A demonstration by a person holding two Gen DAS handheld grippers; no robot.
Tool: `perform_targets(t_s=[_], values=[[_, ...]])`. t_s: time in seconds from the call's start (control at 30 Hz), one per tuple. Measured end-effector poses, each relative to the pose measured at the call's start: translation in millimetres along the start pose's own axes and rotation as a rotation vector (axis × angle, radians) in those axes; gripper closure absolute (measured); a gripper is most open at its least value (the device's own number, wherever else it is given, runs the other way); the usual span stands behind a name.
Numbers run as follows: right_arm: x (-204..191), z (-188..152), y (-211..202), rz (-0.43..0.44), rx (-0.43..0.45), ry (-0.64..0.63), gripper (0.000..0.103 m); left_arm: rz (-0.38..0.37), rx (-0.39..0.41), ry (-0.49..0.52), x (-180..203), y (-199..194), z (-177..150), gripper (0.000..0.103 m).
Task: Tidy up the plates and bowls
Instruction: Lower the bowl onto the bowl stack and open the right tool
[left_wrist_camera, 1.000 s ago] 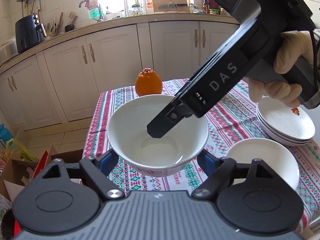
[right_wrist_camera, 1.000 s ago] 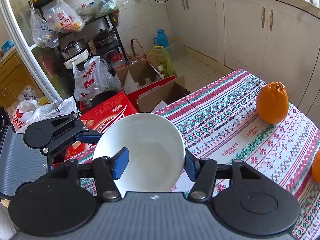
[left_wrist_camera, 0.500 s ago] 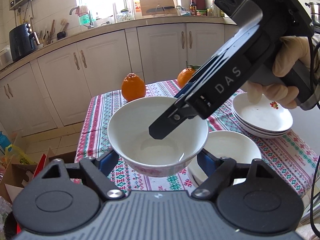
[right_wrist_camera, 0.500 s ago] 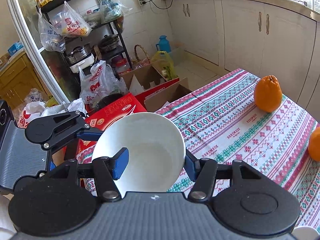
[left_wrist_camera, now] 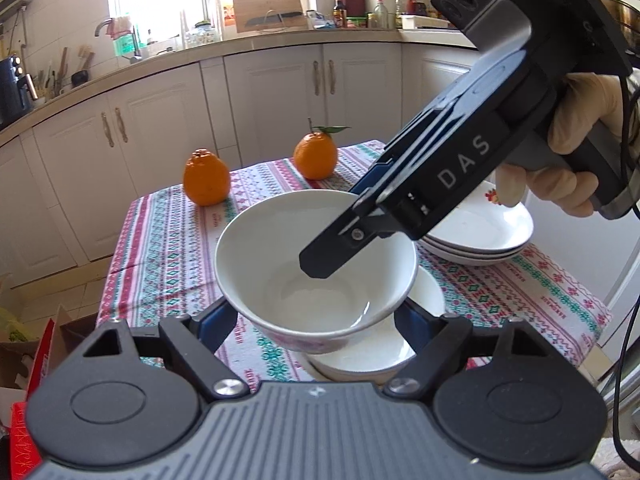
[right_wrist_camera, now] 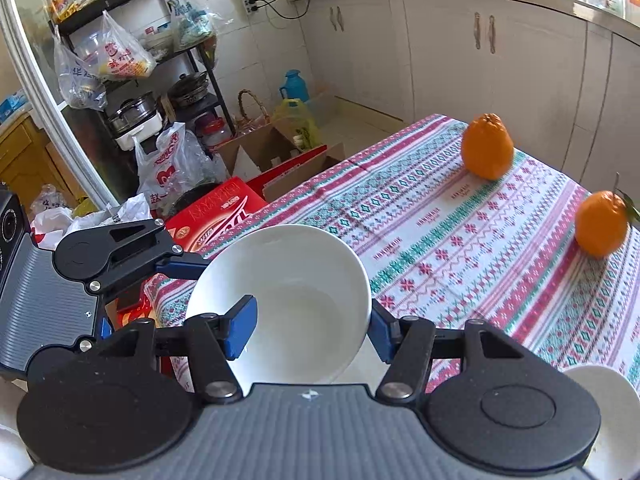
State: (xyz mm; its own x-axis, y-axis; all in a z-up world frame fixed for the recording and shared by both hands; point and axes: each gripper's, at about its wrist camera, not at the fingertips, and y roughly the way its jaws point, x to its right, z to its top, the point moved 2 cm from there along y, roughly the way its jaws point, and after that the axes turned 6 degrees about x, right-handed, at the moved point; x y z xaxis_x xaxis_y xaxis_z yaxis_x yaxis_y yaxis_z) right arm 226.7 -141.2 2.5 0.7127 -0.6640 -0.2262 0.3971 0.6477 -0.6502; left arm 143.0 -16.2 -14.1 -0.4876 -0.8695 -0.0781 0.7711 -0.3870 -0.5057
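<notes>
Both claws, left [left_wrist_camera: 316, 316] and right [right_wrist_camera: 308, 330], clench the carried bowl [left_wrist_camera: 316, 276] directly above the lower bowl [left_wrist_camera: 372, 356].

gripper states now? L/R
Left gripper: closed around the bowl, outside its walls.
Right gripper: clamped on that bowl's rim, one finger inside.

Light: daylight is pouring in through the far window [left_wrist_camera: 160, 0], blowing it out to white.
Glare: soft highlights are sitting inside the white bowl [left_wrist_camera: 316, 268].
Shadows: faint ones are falling beside the 2 oranges [right_wrist_camera: 486, 152].
Distortion: fisheye is bending the cabinets [left_wrist_camera: 272, 92] near the edges.
Focus: both views are staying sharp, with slight softness at the corners.
</notes>
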Motion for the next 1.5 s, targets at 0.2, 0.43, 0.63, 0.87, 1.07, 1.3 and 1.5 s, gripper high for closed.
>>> perform_targets(t_s=[0.2,0.43,0.63,0.87,1.07,1.3,1.5], values=[[4,-14,-8,-0.042,-0.01,0.019,0.038,-0.046,-0.012,-0.007,12,5,-4,0.018],[8,-28,-12,-0.06,-0.016,0.045,0.038,-0.078,-0.027,-0.003,21,11,-8,0.018],[11,-34,-9,-0.058,-0.016,0.06,0.038,-0.087,-0.033,-0.019,20,14,-11,0.018],[10,-35,-8,-0.057,-0.019,0.063,0.037,-0.092,-0.033,-0.033,17,16,-11,0.015],[12,-34,-4,-0.056,-0.025,0.067,0.037,-0.105,-0.041,-0.055,13,19,-11,0.013],[12,-35,1,-0.06,-0.033,0.062,0.033,-0.109,-0.046,-0.061,10,23,-12,0.006],[13,-35,-4,-0.074,-0.003,0.054,0.014,-0.115,-0.025,-0.057,8,20,-12,0.003]])
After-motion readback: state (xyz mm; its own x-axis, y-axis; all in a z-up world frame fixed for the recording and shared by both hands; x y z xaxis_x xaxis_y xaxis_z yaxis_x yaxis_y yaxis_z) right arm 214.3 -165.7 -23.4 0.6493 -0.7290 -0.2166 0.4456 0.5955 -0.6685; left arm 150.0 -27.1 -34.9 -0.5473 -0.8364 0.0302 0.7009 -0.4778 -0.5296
